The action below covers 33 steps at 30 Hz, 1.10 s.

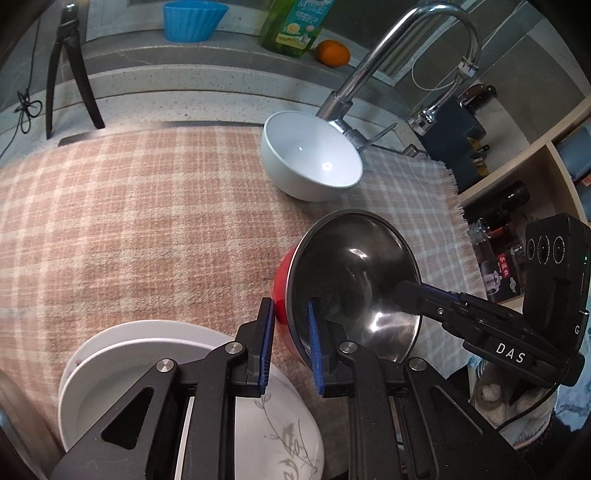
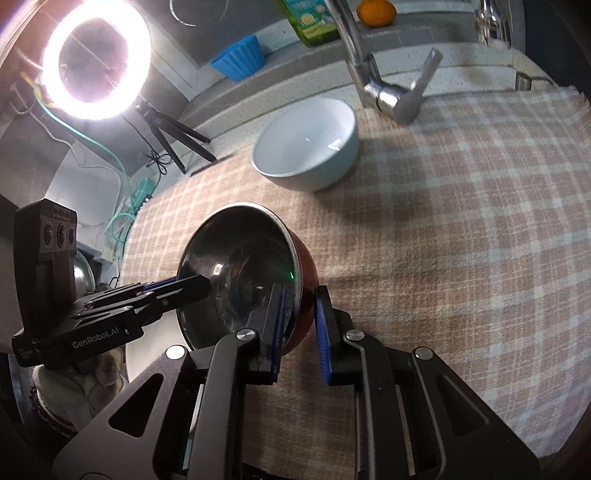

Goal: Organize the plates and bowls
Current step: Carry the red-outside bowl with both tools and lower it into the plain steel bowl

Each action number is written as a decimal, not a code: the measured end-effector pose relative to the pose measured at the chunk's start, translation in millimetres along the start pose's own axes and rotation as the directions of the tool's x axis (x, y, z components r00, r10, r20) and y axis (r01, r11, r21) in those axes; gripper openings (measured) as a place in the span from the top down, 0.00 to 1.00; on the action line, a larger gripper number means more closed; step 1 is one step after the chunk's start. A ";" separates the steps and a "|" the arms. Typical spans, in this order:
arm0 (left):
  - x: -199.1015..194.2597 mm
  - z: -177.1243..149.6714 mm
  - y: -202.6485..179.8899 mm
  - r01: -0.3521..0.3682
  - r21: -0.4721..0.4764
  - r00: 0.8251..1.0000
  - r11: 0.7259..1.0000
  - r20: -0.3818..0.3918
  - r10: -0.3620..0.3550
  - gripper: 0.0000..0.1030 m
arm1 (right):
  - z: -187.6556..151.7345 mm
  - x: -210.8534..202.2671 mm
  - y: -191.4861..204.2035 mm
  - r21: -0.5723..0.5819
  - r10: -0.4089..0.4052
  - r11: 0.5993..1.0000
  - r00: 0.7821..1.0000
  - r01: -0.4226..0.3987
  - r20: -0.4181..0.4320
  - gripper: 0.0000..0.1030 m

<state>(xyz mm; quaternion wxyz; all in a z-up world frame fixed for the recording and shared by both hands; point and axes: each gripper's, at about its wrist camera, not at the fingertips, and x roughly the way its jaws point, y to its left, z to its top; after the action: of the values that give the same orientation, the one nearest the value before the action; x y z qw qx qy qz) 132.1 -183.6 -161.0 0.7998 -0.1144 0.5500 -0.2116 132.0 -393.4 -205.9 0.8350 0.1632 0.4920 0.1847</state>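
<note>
A steel bowl with a red outside (image 1: pixel 354 291) (image 2: pixel 240 273) hangs tilted above the checked cloth (image 1: pixel 147 221) (image 2: pixel 443 221). My left gripper (image 1: pixel 291 347) straddles its left rim, one finger inside and one outside. My right gripper (image 2: pixel 299 332) straddles the opposite rim the same way; it also shows in the left wrist view (image 1: pixel 410 295). A white bowl (image 1: pixel 310 155) (image 2: pixel 306 144) stands upright on the cloth near the tap. Stacked white plates (image 1: pixel 122 365) and a leaf-patterned white dish (image 1: pixel 277 432) lie under my left gripper.
A chrome tap (image 1: pixel 369 70) (image 2: pixel 373 74) rises behind the white bowl. A blue cup (image 1: pixel 192 20), a green bottle (image 1: pixel 291 26) and an orange (image 1: pixel 332 53) sit on the back ledge. A ring light on a tripod (image 2: pixel 96 59) stands at left. Shelves (image 1: pixel 517 206) stand at right.
</note>
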 end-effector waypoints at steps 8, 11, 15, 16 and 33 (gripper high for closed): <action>-37.5 -10.8 16.9 0.000 -0.018 0.999 1.000 0.042 0.001 0.85 | -1.6 -9.3 39.8 -0.048 0.011 0.999 1.000 -0.009 0.027 0.84; -54.2 -17.2 28.2 0.004 -0.040 0.998 0.999 0.062 -0.001 0.85 | -3.8 -8.7 59.6 -0.074 0.016 0.997 0.999 -0.014 0.028 0.84; -78.0 -27.7 45.1 -0.003 -0.068 0.996 0.998 0.090 0.009 0.85 | -7.7 -6.5 87.4 -0.102 0.036 0.994 0.999 -0.032 0.032 0.84; -84.3 -30.8 49.4 -0.008 -0.075 0.995 0.997 0.098 0.015 0.85 | -8.4 -5.7 95.7 -0.114 0.042 0.993 0.999 -0.038 0.031 0.84; -171.0 -95.6 140.8 -0.069 -0.286 0.968 0.956 0.214 0.134 0.85 | -36.1 42.8 233.5 -0.309 0.134 0.939 0.988 -0.150 -0.075 0.84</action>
<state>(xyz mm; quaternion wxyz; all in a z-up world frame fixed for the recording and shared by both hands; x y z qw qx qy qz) 21.0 25.0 -112.7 0.8443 -0.2200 0.4826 -0.0765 84.7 -164.9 -149.1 0.8214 0.0588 0.4653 0.3244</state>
